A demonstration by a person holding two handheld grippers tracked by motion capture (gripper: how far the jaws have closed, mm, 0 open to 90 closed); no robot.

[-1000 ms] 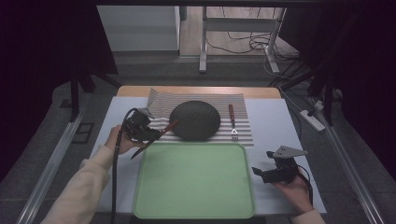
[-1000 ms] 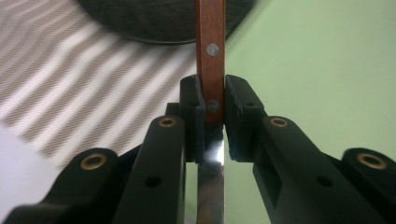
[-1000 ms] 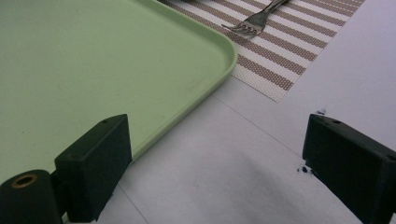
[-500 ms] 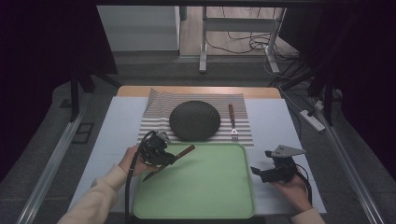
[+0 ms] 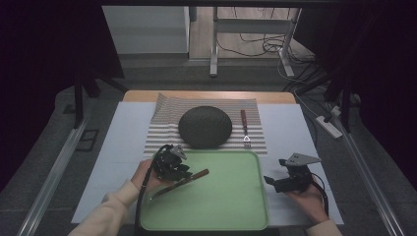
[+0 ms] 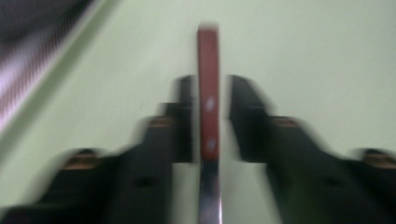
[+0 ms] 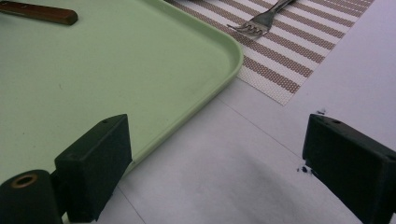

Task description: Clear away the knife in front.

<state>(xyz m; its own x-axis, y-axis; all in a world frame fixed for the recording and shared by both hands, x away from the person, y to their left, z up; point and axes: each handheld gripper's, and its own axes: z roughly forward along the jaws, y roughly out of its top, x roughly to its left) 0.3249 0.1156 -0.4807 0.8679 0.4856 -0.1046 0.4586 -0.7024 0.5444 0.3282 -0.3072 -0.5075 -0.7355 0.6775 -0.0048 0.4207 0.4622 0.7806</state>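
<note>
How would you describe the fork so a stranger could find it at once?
Start at the striped mat behind the green tray. The fork lies on its right part, beside the dark dome. Unlike the knife in the left gripper, it has tines and lies untouched.

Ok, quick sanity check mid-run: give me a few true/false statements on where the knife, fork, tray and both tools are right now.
1. The left tool has the knife between its jaws over the green tray. True.
2. The right tool grips the fork. False: its jaws are wide apart and hold nothing; the fork lies on the striped mat.
3. The dark plate sits on the tray. False: it rests on the striped mat.
4. The fork lies right of the plate. True.
</note>
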